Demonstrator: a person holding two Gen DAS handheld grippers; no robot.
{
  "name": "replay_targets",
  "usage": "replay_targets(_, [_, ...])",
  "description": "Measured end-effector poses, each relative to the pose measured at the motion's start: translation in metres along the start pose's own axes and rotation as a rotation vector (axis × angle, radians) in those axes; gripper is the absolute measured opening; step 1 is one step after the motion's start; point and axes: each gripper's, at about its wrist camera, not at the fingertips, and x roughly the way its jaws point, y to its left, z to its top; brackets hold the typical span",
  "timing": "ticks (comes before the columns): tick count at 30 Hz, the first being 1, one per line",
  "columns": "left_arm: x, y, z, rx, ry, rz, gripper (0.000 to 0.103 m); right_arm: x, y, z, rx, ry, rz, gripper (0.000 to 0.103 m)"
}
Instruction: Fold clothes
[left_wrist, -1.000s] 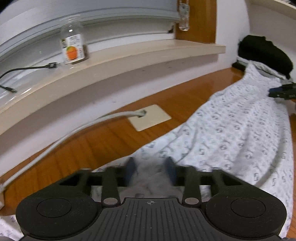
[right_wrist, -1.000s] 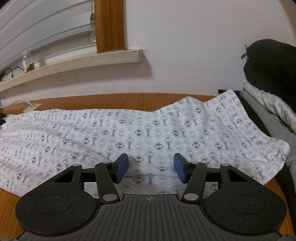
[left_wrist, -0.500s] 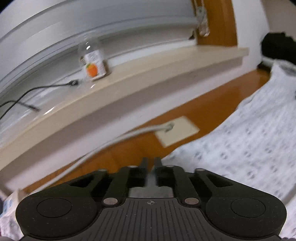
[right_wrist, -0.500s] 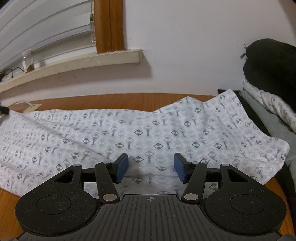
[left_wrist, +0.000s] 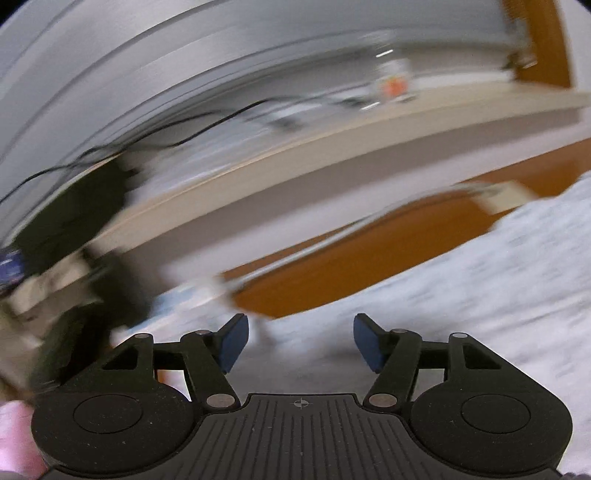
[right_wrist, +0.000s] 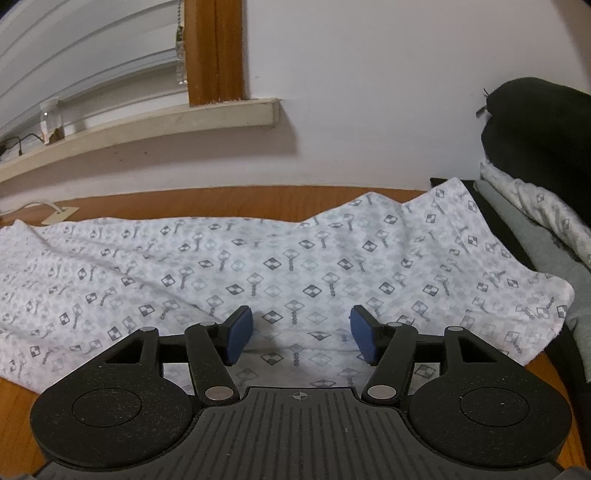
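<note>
A white garment (right_wrist: 280, 258) printed with small grey diamonds lies spread flat across the wooden table (right_wrist: 221, 203). My right gripper (right_wrist: 301, 334) hovers low over its near edge, jaws opening; the cloth lies under them and the pads do not press it. The left wrist view is badly blurred by motion. There my left gripper (left_wrist: 299, 339) has its jaws opening, with nothing between them, over the left end of the garment (left_wrist: 480, 288) near bare table (left_wrist: 369, 254).
A stack of folded clothes (right_wrist: 535, 251) topped by a black garment (right_wrist: 539, 136) sits at the right edge. Behind the table runs a windowsill (right_wrist: 166, 122) with a jar (right_wrist: 51, 118) and cables. A dark blurred mass (left_wrist: 74, 221) fills the left view's left side.
The left gripper, shut half a second ago, now stands open and its view has swung left, away from the garment. The right gripper's jaws stand slightly wider; it has not moved.
</note>
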Motion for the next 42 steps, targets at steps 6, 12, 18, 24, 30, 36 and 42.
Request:
replay_targets(6, [0.007, 0.027, -0.016, -0.036, 0.056, 0.069, 0.065, 0.000, 0.002, 0.000, -0.012, 0.000, -0.011, 0.060])
replay_targets(12, [-0.002, 0.034, -0.027, -0.052, 0.057, 0.090, 0.066, -0.006, 0.011, 0.001, -0.037, -0.034, -0.055, 0.061])
replay_targets(18, [-0.047, 0.011, -0.018, -0.076, -0.032, 0.014, 0.071, -0.031, 0.064, 0.007, -0.087, -0.110, 0.076, 0.061])
replay_targets(24, [-0.091, -0.071, -0.008, 0.009, -0.109, -0.168, 0.076, -0.051, 0.164, 0.002, -0.230, -0.113, 0.319, 0.061])
replay_targets(30, [-0.126, -0.145, -0.009, 0.075, -0.156, -0.323, 0.077, -0.067, 0.243, -0.013, -0.345, -0.052, 0.541, 0.042])
replay_targets(36, [-0.147, -0.174, -0.023, 0.106, -0.200, -0.349, 0.073, -0.079, 0.278, -0.024, -0.444, -0.050, 0.596, 0.037])
replay_targets(42, [-0.151, -0.180, -0.031, 0.108, -0.188, -0.363, 0.063, -0.072, 0.296, -0.034, -0.553, -0.028, 0.576, 0.027])
